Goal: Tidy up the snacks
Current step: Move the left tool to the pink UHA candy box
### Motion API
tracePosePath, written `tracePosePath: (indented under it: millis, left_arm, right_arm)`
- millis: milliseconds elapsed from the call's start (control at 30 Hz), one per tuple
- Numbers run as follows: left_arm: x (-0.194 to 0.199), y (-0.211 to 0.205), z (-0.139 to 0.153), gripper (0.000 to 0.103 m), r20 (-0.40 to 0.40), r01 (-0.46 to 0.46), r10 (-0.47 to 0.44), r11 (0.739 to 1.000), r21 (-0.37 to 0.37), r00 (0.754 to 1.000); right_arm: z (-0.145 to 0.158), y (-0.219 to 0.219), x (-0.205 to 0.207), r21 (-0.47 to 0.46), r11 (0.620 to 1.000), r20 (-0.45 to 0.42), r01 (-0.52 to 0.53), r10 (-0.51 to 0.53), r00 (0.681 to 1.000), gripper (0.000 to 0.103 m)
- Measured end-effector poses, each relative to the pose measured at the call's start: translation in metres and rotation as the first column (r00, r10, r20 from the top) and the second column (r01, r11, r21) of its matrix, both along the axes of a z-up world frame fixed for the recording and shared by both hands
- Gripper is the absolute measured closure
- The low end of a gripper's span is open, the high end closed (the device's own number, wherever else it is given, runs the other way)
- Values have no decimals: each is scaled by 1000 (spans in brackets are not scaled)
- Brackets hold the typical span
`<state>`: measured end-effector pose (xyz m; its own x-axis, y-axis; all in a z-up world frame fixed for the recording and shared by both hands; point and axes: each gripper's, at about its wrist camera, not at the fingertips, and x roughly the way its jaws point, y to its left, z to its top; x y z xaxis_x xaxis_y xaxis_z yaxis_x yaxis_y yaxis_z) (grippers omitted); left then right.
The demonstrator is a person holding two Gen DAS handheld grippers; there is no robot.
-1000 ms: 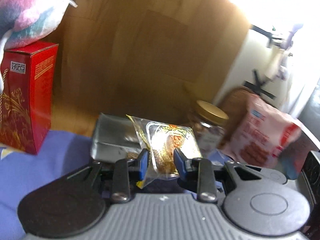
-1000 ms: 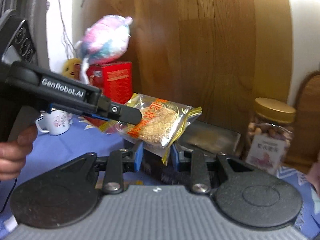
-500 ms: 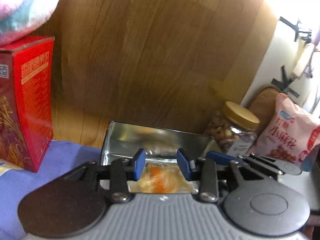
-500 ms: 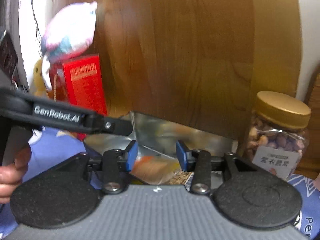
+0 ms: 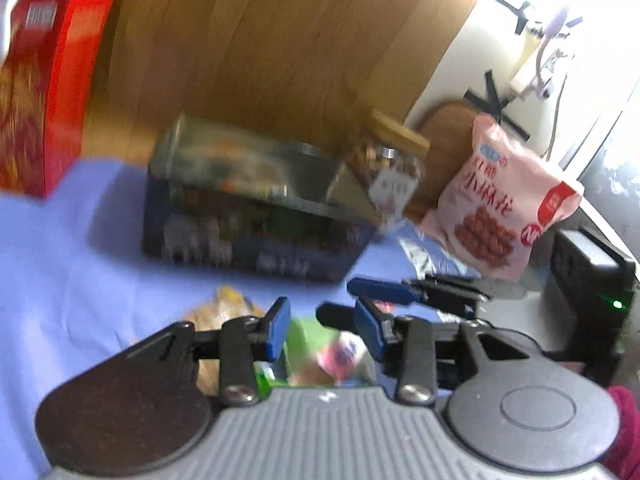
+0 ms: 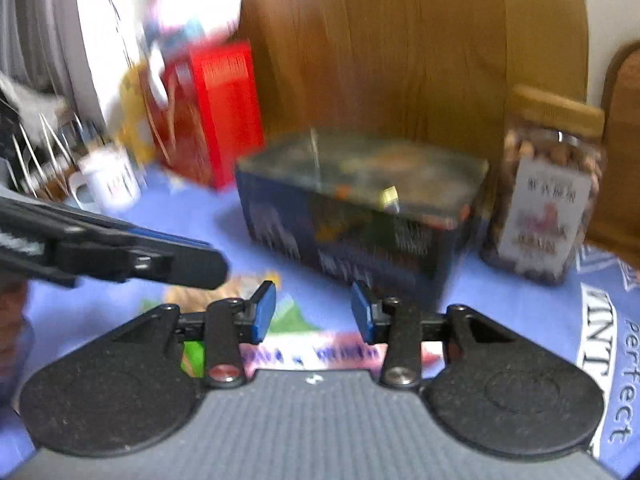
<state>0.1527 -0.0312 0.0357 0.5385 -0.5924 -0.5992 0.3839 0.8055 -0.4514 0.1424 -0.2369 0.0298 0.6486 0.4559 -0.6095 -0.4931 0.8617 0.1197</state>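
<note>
Both grippers have pulled back from the tin (image 5: 256, 204), left gripper (image 5: 322, 330) and right gripper (image 6: 314, 312) with fingers apart and holding nothing; the sesame-cake packet from a second ago now lies inside the tin. Judged next: the green-and-pink packet (image 6: 316, 350) on the blue tabletop (image 5: 72, 248) just under both grippers, still to be boxed.

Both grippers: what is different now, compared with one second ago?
A second ago each gripper held a clear snack packet above the tin. Both packets were let go over it, and the left gripper and right gripper have pulled back, open, above a green and pink packet. The red box and nut jar stayed.
</note>
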Motion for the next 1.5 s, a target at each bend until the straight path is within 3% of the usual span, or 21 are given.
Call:
tracePosePath:
  millis: [67,200,533,667,767,933,967,1033,1100,1200,1300,1367,1500]
  left_arm:
    - [-4,-5,-6,68,-39,19,-19,1000,-1,999]
    - [-21,-16,-9,68,-40,53,-54,999,-3,998]
    - [-65,-42,1,68,-12,166,-166,986,-18,986]
    - [-82,-40,-1,68,-33,205,-208,976,-69,978]
    - [-94,-46,-8,68,-47,236,-238,971,-47,970]
    - [-95,-52,-27,68,-90,180,-173,981,75,981]
    - [-92,-50,-29,74,-78,134,-125,983,123,989]
    - [-84,-39,-31,83,-77,88,-79,988,125,994]
    - [-77,-26,-28,83,-91,50,-42,994,96,995]
    - [-74,-17,-23,77,-64,1,7,993,117,998]
    - [-74,-12,-17,72,-63,24,-21,998,51,998]
    - [-74,-19,-10,67,-30,55,-54,998,42,998]
    - [-70,-53,6,55,90,125,-135,986,113,987]
  right_arm:
    - [-3,-4,-10,-36,999,-4,15,-15,1000,59]
    - [-8,-21,-42,-42,999,-30,32,-33,999,59]
    - [-16,-76,-126,90,987,3,133,-134,991,58]
    - [-11,-88,-137,130,978,35,163,-169,985,58]
    - [-9,-94,-122,158,970,38,186,-194,980,57]
    - [-20,-96,-76,224,955,-32,197,-195,980,57]
    - [-22,-91,-71,215,959,-41,184,-179,983,57]
    - [-26,-76,-66,138,978,-39,157,-153,987,57]
    - [-26,-71,-78,93,986,-12,140,-140,990,57]
    - [-25,-81,-94,63,990,-30,125,-124,992,58]
    - [-33,-85,-122,-8,992,-39,123,-123,992,57]
    - [-35,-92,-142,-1,991,-22,132,-132,991,58]
    - [-29,-113,-164,73,980,-6,187,-187,982,57]
